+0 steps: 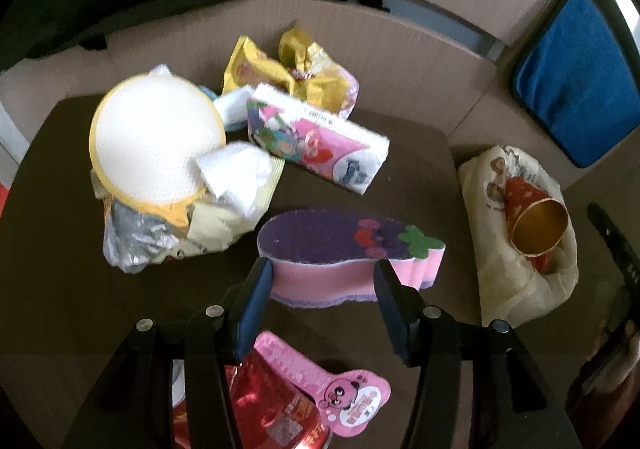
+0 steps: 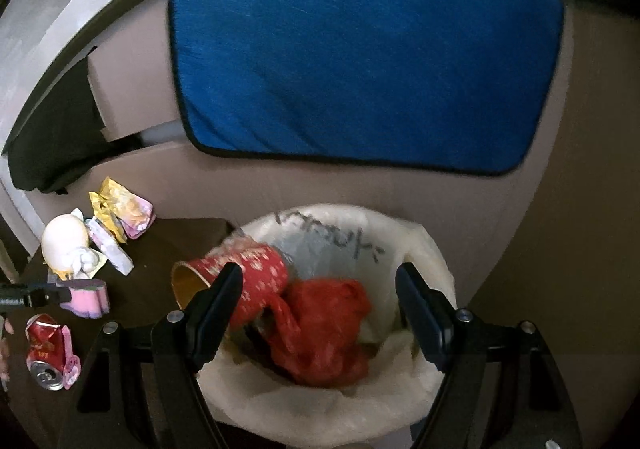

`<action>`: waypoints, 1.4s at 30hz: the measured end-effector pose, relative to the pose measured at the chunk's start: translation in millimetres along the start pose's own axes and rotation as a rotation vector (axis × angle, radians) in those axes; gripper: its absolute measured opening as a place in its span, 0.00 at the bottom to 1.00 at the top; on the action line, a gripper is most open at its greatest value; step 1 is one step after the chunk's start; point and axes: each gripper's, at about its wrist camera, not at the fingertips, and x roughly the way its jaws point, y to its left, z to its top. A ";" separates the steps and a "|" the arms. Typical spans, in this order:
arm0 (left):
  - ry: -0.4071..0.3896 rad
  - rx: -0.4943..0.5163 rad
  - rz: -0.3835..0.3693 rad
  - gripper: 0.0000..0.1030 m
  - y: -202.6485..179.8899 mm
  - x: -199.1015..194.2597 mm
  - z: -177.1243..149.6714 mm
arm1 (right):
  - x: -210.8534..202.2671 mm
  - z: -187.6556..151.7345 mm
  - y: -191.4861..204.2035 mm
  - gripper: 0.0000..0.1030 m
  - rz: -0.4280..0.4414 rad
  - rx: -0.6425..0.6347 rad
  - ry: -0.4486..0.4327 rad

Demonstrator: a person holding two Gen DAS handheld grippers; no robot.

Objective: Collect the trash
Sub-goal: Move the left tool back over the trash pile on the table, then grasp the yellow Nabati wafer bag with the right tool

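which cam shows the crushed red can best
The right wrist view: the crushed red can lies whole on the dark table, silver top visible. In the left wrist view the left claw and its mount cover most of the can, leaving a red patch.

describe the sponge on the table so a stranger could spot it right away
On the dark brown table, find the litter heaped at the far side. Nearer than the heap, between the open fingers of the left hand-held gripper, lies the thick pink foam sponge. Only it has a purple, grape-shaped top with a green leaf.
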 end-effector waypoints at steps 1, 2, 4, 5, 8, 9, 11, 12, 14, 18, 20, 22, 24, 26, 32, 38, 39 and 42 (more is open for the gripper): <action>0.019 -0.006 -0.011 0.54 2.4 2.0 -2.3 | 1.6 2.8 4.8 0.74 0.002 -0.010 -0.003; 0.033 -0.011 -0.017 0.54 3.5 3.9 -4.1 | 2.8 4.5 7.7 0.74 0.005 -0.015 -0.005; 0.078 -0.023 -0.025 0.54 7.5 10.9 -8.7 | 5.9 6.7 14.5 0.74 0.013 -0.023 -0.004; 0.102 -0.032 -0.018 0.54 9.7 15.7 -11.2 | 7.9 7.9 18.7 0.74 0.018 -0.028 -0.003; 0.094 -0.016 0.047 0.52 10.6 20.9 -15.7 | 12.0 10.9 30.2 0.74 0.030 -0.049 0.000; 0.102 -0.035 0.025 0.51 12.3 23.6 -16.7 | 13.8 12.6 34.5 0.74 0.035 -0.055 0.002; 0.117 -0.090 -0.020 0.48 15.2 28.8 -17.8 | 17.9 16.0 44.0 0.74 0.046 -0.066 0.006; 0.107 -0.104 -0.025 0.44 15.5 29.6 -17.8 | 21.1 18.2 49.2 0.74 0.048 -0.073 0.012; 0.064 -0.100 -0.025 0.21 14.4 28.0 -15.3 | 24.9 20.9 56.4 0.74 0.054 -0.080 0.022; -0.034 -0.072 -0.016 0.05 19.2 13.9 -6.5 | 29.5 24.9 73.7 0.72 0.067 -0.100 0.031; -0.085 -0.034 0.012 0.03 21.5 3.8 -1.5 | 34.4 25.8 85.2 0.72 0.073 -0.111 0.041; -0.112 -0.006 0.019 0.03 27.1 -3.7 4.9 | 42.0 26.3 95.5 0.72 0.088 -0.110 0.060; -0.120 0.011 0.010 0.03 34.3 -9.7 9.3 | 50.6 27.7 108.1 0.71 0.109 -0.110 0.081; -0.124 0.022 -0.001 0.03 44.1 -14.5 13.4 | 61.4 30.8 126.5 0.69 0.138 -0.117 0.101; -0.231 0.054 -0.029 0.12 60.3 -32.0 19.3 | 98.4 38.2 183.8 0.54 0.262 -0.108 0.161; -0.305 0.058 0.022 0.16 84.6 -42.8 32.7 | 128.0 37.8 235.9 0.45 0.338 -0.092 0.182; -0.312 0.039 0.022 0.16 92.7 -43.5 36.5 | 133.6 37.5 244.1 0.45 0.340 -0.100 0.190; -0.313 -0.015 0.006 0.16 110.7 -41.5 41.5 | 151.3 35.0 262.6 0.43 0.346 -0.122 0.216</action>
